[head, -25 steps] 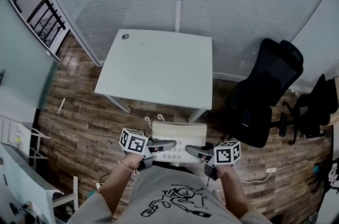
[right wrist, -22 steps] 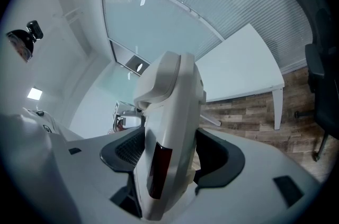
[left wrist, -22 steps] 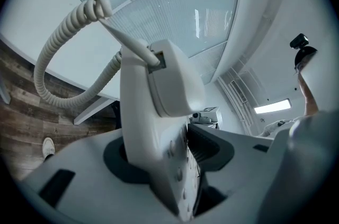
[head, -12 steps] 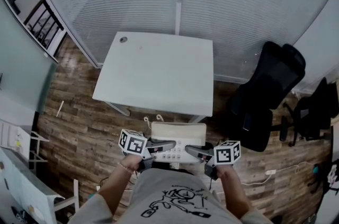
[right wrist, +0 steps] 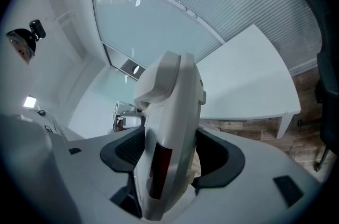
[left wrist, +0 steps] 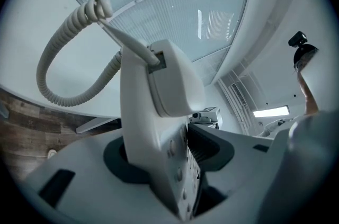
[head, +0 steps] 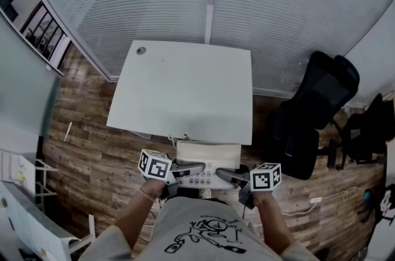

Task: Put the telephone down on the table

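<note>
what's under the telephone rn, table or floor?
Wood floor shows on both sides of the telephone; the table begins about at its far edge. The spot directly beneath is covered.

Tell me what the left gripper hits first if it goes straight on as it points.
The telephone, which the left gripper clamps; beyond it, probably the right gripper. The table lies off its line.

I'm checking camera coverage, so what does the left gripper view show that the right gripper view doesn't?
Only the left gripper view: the telephone with its coiled cord and buttons. Only the right gripper view: a dark red window on the telephone's side, and the black office chair. Both: the telephone clamped between the jaws, with the white table beyond.
</note>
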`<state>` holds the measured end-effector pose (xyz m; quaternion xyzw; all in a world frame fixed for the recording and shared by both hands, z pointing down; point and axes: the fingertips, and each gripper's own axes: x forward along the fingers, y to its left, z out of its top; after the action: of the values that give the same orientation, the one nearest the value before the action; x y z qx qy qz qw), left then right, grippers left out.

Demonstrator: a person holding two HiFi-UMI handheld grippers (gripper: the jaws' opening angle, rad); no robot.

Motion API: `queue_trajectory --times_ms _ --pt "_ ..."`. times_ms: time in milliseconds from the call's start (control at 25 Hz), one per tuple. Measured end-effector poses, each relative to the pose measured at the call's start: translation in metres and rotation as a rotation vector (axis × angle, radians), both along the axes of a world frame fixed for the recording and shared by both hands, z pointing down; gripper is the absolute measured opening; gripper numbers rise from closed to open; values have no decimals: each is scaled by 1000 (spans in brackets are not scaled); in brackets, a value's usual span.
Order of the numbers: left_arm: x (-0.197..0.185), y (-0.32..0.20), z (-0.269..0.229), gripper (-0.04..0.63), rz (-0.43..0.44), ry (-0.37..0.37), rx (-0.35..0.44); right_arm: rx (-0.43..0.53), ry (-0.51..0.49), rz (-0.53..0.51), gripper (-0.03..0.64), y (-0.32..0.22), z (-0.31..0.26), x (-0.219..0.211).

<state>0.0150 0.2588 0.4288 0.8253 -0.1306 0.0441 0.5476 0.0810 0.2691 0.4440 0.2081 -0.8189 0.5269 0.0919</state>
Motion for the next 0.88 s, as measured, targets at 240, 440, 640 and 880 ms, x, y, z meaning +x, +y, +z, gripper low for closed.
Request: queue_trajectory --times_ms 240,440,640,880 --pt "-27 -33 0 216 14 -6 -1 -7 0 13 316 -31 -2 -27" --pt "-47 -63 -3 216 24 -2 -3 -9 1 26 316 -60 -1 -48" --pt "-67 -85 0 216 34 -11 -2 -13 0 33 316 -82 -1 -68" --pt "-81 -100 1 216 25 -7 -15 -22 -9 34 316 -96 -1 -83"
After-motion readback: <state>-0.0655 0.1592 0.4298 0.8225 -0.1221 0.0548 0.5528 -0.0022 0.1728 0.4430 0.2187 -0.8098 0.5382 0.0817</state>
